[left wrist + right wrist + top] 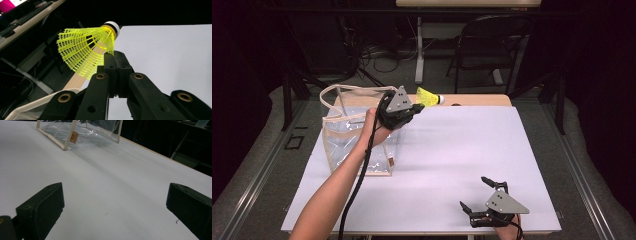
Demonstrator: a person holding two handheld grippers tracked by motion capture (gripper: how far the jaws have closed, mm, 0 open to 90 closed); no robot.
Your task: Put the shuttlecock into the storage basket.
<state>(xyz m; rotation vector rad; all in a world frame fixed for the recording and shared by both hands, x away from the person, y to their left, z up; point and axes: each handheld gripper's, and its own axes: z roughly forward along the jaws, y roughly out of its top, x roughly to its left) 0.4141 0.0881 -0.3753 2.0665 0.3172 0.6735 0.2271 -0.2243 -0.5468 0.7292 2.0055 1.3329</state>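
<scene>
A yellow plastic shuttlecock (428, 96) with a white cork tip is held in the air above the table's far edge. My left gripper (414, 107) is shut on the rim of its mesh skirt (85, 47), just right of a clear bag. That clear bag (349, 132) with cream trim and a looped handle stands at the table's left, its top open. My right gripper (476, 192) rests open near the front right edge with nothing between its jaws. In the right gripper view the bag (75, 132) sits far off across the white surface.
The white table top (462, 150) has a wooden strip along its far edge. A black chair (492, 45) and a desk leg stand behind the table. Cables lie on the floor at the back left.
</scene>
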